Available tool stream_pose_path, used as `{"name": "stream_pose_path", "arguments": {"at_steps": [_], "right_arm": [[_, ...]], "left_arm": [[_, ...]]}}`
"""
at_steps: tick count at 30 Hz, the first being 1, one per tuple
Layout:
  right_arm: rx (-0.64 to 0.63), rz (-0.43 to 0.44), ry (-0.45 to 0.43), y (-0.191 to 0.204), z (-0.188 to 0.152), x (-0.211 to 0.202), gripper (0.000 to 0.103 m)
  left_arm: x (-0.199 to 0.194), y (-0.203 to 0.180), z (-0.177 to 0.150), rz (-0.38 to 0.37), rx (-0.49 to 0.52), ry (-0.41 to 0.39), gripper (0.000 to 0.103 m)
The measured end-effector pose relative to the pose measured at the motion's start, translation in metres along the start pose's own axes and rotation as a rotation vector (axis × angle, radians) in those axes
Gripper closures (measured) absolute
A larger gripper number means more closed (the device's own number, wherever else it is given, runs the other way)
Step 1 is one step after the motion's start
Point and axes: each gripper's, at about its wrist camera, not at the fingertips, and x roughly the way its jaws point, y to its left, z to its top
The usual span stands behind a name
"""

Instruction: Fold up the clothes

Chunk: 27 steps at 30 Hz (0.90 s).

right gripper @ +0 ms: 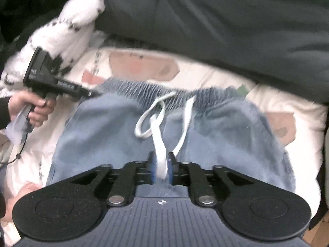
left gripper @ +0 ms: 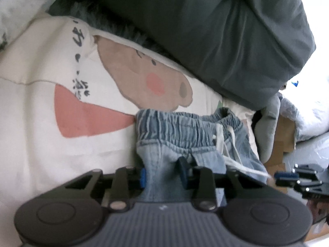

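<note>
The light blue denim shorts (right gripper: 127, 127) lie spread on a cream bed cover (left gripper: 37, 135) printed with a cartoon bear, waistband away from both grippers and a white drawstring (right gripper: 158, 119) trailing down their front. In the left wrist view, the left gripper (left gripper: 163, 171) has a bunched fold of the shorts' fabric between its blue-tipped fingers (left gripper: 143, 178), just below the gathered elastic waistband (left gripper: 185, 127); the cloth fills the gap and puckers there, so the jaws appear to be pinching it at the shorts' side edge. The right gripper (right gripper: 161, 169) points steeply down over the middle of the shorts, with one flat end of the drawstring hanging between its fingers; a sliver of space shows on both sides of the cord, so the jaws stand partly apart and do not seem to clamp it. Beyond the waistband, ahead of both grippers, a dark grey-green duvet (right gripper: 226, 20) is piled up, and to the right gripper's far left sits a white fluffy blanket (right gripper: 67, 26) with black specks. There too a person's hand (right gripper: 33, 109) holds the handle of the left gripper, whose tip meets the waistband's left end.
</note>
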Motion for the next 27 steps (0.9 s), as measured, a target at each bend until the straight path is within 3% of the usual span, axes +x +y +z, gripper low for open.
{"name": "stream_pose_path", "arguments": {"at_steps": [2, 7, 11, 15, 23, 27], "right_arm": [[0.014, -0.025, -0.034, -0.009, 0.009, -0.001, 0.06], [0.058, -0.147, -0.102, -0.042, 0.039, 0.014, 0.06], [0.092, -0.219, -0.124, -0.081, 0.059, 0.044, 0.06], [0.123, -0.247, -0.136, -0.114, 0.068, 0.072, 0.06], [0.091, -0.224, -0.075, -0.137, 0.054, 0.104, 0.06], [0.065, -0.204, -0.036, -0.139, 0.045, 0.112, 0.05]], "left_arm": [[-0.001, 0.001, 0.0, -0.007, -0.003, -0.002, 0.075], [-0.005, -0.001, -0.002, -0.018, 0.012, -0.014, 0.078], [-0.006, -0.006, 0.001, -0.001, 0.01, -0.012, 0.07], [-0.012, -0.01, -0.002, 0.012, 0.01, -0.034, 0.057], [-0.01, -0.002, 0.003, 0.022, -0.03, -0.054, 0.052], [-0.001, -0.001, 0.004, 0.033, -0.029, -0.044, 0.051]]}}
